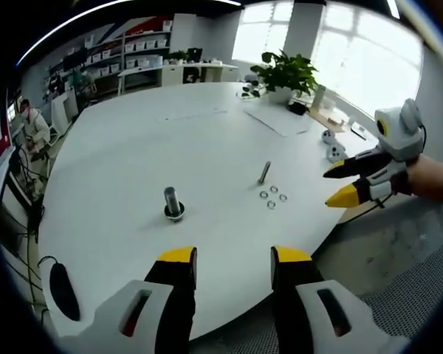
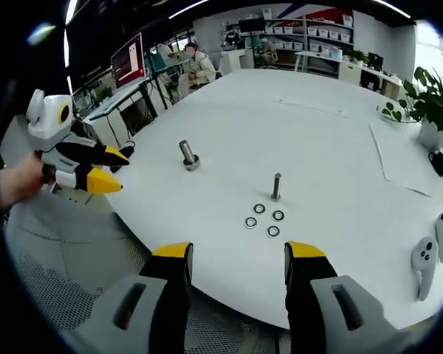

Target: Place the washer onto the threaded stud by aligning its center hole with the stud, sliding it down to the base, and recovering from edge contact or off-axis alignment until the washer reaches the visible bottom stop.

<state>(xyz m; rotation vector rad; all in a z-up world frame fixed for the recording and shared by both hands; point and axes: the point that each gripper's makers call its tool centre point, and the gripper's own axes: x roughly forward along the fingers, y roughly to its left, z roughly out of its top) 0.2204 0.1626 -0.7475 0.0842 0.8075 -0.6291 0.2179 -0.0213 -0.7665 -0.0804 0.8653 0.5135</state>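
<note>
The surface (image 2: 310,140) looks smooth, matt white; the threaded stud (image 2: 276,186) and four washers (image 2: 264,220) look like dull grey metal, and each tool's jaws look like black-and-yellow plastic.

Your right gripper (image 2: 238,259) hangs off the near edge of the white table (image 2: 317,140), jaws parted with nothing between them. Ahead of it, four washers (image 2: 264,219) lie loosely clustered at the foot of an upright stud (image 2: 276,186). A second, thicker stud (image 2: 187,155) stands well apart to the left. Your left gripper (image 2: 117,168) comes in from the left, its yellow tips apart beside the table's edge. Two controllers (image 2: 431,254) lie at right, near a potted plant (image 2: 434,103).
</note>
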